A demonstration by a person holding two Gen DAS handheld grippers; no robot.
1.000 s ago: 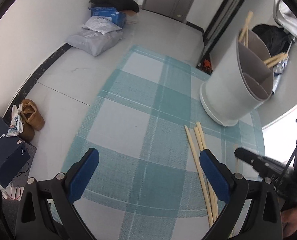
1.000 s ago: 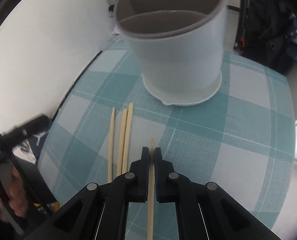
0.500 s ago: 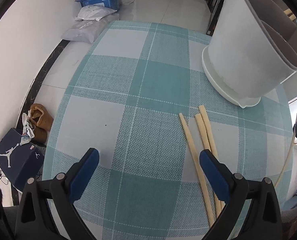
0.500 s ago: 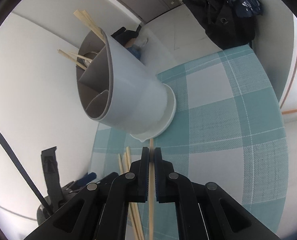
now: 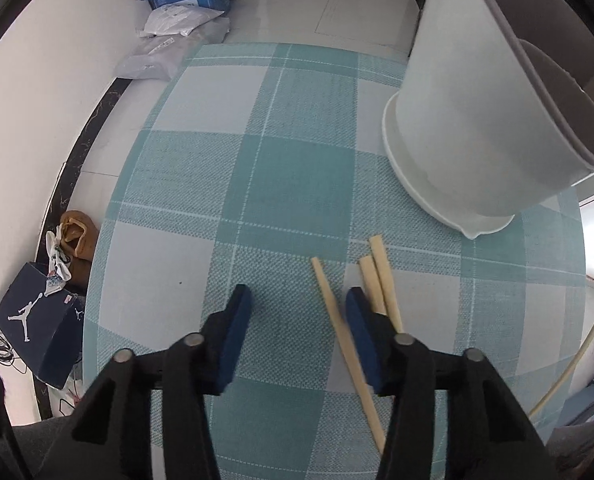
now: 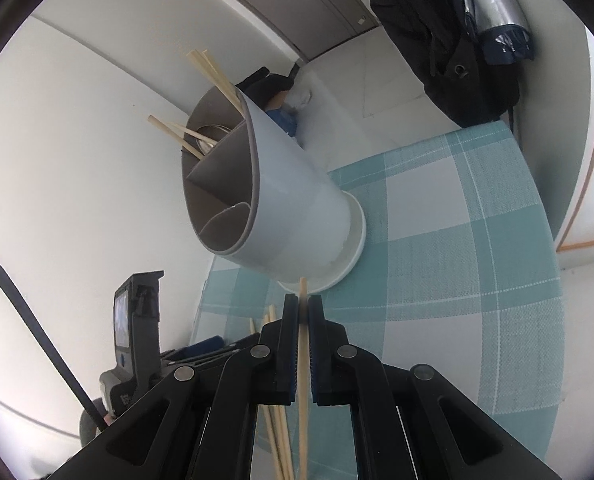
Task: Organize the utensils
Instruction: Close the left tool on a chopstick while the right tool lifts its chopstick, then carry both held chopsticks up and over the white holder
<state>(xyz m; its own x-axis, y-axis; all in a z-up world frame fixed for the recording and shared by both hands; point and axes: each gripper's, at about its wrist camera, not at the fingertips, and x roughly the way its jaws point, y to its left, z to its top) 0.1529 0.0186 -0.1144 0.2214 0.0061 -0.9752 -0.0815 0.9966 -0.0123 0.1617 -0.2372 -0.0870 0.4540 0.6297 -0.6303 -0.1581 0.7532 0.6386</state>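
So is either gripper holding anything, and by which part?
The right gripper pinches one pale wooden chopstick partway along its shaft. The left gripper holds nothing; its jaws have just been closing.

The left gripper [image 5: 297,312] has two black, angular plastic arms, each ending in a flat dark-blue pad. Round silver screw heads sit at the joints, two on each side. The right gripper [image 6: 303,320] is built the same way: black linkage arms, silver screw heads in pairs, and blue ribbed pads on the inner faces of its fingers. At the lower corners of the left wrist view, grey cloth shows.
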